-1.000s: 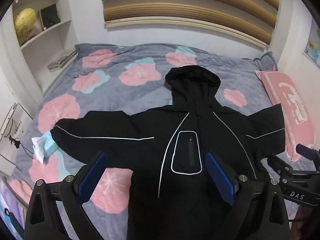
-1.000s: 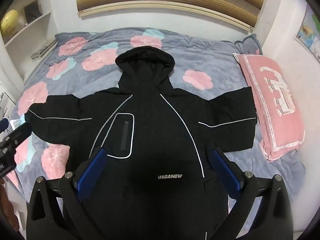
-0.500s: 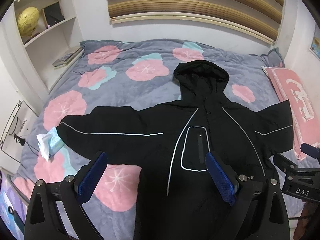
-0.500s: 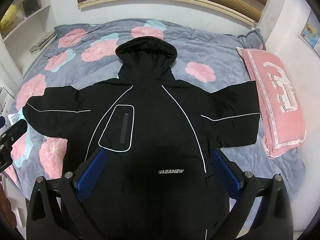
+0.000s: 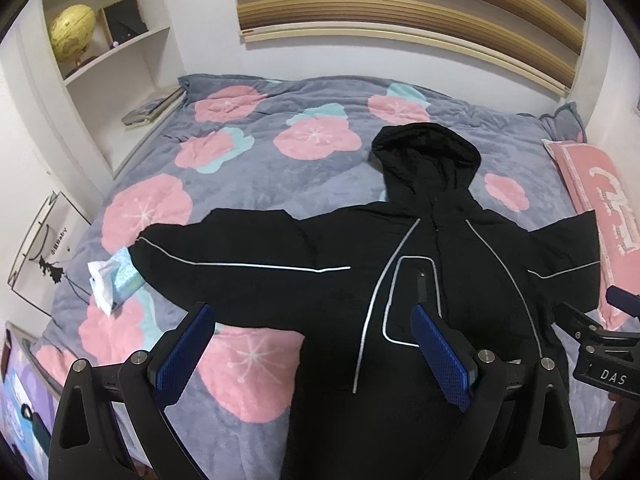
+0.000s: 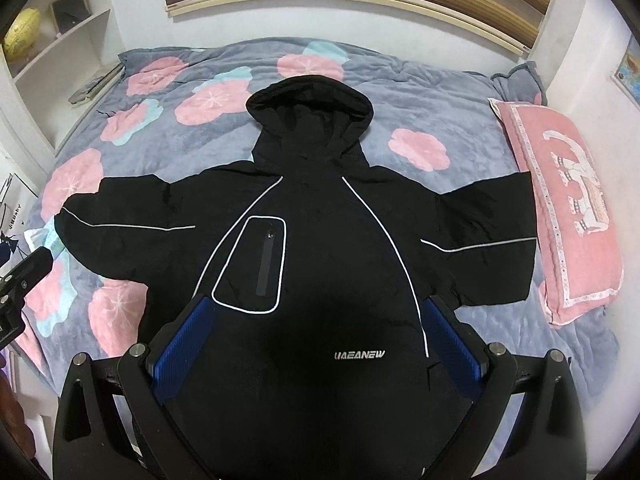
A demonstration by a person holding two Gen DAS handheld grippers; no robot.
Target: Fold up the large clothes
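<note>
A black hooded jacket (image 5: 432,264) with white piping lies flat, front up, on the bed, both sleeves spread sideways and the hood pointing to the wall; it fills the right wrist view (image 6: 320,248). My left gripper (image 5: 314,344) is open and empty, above the jacket's left sleeve and chest pocket. My right gripper (image 6: 320,340) is open and empty, above the jacket's lower front near the logo. The right gripper's body shows at the right edge of the left wrist view (image 5: 600,356).
The bed has a grey quilt (image 5: 256,168) with pink flowers. A pink pillow (image 6: 560,208) lies along the right side. A tissue pack (image 5: 110,280) lies by the left cuff. White shelves (image 5: 104,40) with a globe stand at the left.
Both grippers have drawn up and back from the jacket, so more of the bed shows. The left view has swung left toward the sleeve. The jacket has not moved.
</note>
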